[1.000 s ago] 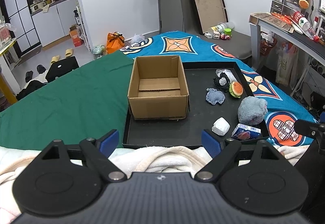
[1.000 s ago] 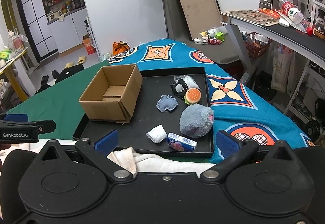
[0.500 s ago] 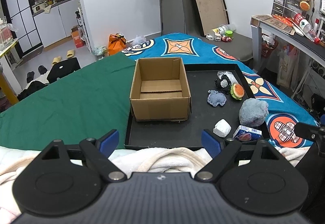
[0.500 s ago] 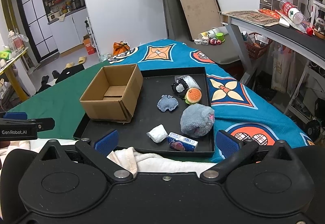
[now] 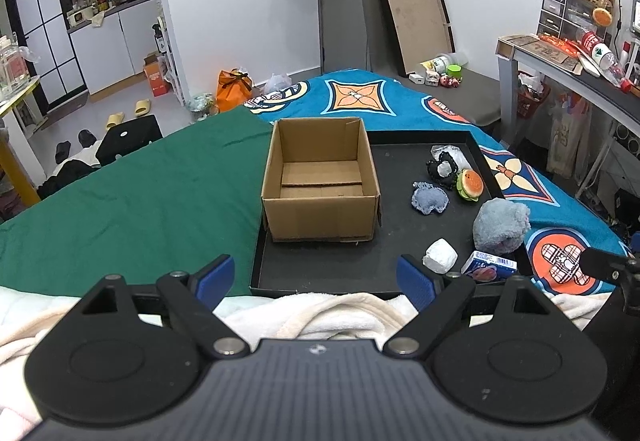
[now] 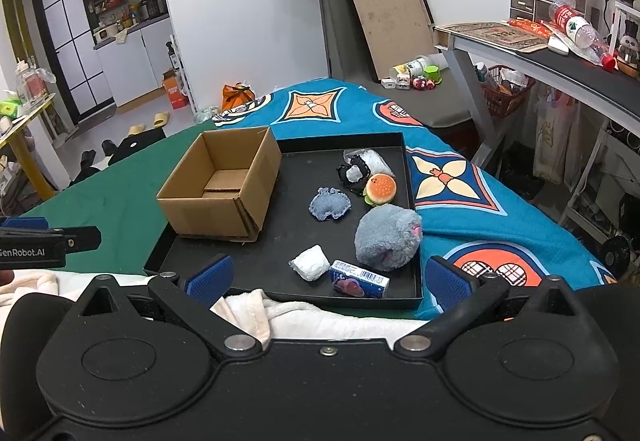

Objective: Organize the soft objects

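- The only legible writing was "GenRobot.AI", printed in white on the black body of the left gripper (image 6: pixel 48 241) where it entered the right wrist view at 9 o'clock.
- A small blue-and-white carton (image 6: pixel 359 279) lay at the tray's near edge; it carried a barcode and a pink picture, but its print was too small to read.
- Both grippers hung over a cream blanket (image 5: pixel 320 315) just short of the tray, jaws spread wide and grasping nothing; the right gripper (image 6: pixel 330 279) faced the tray's near rim.
- The black tray (image 5: pixel 320 265) rested on a bed spread partly green, partly patterned blue.
- An open cardboard box (image 5: pixel 320 183) stood upright in the tray's left half, at 12 o'clock from the left gripper (image 5: pixel 316 277).
- The soft things lay loose in the tray's right half: a grey plush ball (image 6: pixel 386 237) at 1 o'clock from the right gripper, touching the carton; a white wad (image 6: pixel 310 262) just beside the carton; a blue-grey knitted piece (image 6: pixel 330 203) farther back; a burger toy (image 6: pixel 380 189) touching a black-and-white item (image 6: pixel 354 173) near the far rim.
- A cluttered desk (image 6: pixel 560 53) stood at 2 o'clock, well apart.
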The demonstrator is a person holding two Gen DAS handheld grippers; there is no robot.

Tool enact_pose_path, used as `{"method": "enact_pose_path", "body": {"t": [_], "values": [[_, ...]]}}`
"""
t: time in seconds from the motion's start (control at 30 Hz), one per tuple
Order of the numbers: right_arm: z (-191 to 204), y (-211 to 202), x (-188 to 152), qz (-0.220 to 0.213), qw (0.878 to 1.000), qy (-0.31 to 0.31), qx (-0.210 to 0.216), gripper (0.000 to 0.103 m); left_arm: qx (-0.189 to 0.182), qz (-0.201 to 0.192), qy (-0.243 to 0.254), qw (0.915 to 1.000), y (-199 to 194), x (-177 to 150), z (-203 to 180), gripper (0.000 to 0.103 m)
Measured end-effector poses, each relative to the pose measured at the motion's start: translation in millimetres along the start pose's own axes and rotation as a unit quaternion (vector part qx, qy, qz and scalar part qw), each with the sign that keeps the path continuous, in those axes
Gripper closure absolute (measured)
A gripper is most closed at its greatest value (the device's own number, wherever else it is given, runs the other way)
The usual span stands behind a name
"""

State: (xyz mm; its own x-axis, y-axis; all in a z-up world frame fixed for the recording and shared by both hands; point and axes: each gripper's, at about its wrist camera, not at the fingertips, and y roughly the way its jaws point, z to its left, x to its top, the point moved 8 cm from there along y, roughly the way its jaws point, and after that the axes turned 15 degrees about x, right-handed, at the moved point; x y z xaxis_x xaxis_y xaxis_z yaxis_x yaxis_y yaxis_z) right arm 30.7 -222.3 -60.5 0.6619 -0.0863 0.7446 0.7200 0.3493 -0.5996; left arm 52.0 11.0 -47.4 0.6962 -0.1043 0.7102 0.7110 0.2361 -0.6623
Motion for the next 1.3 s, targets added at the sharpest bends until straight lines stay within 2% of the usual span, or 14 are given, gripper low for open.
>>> {"method": "enact_pose_path", "body": {"t": [0.63, 1.3], "values": [[-12, 12, -1, 0.002, 1.000, 0.015, -0.003, 0.000, 0.006, 0.012, -0.006, 0.9999, 17, 2, 4, 0.016], [-53, 60, 9, 0.011, 0.997, 0.073, -0.009, 0.000, 0.027, 0.040, -0.011, 0.9988, 74, 20, 2, 0.016]]}}
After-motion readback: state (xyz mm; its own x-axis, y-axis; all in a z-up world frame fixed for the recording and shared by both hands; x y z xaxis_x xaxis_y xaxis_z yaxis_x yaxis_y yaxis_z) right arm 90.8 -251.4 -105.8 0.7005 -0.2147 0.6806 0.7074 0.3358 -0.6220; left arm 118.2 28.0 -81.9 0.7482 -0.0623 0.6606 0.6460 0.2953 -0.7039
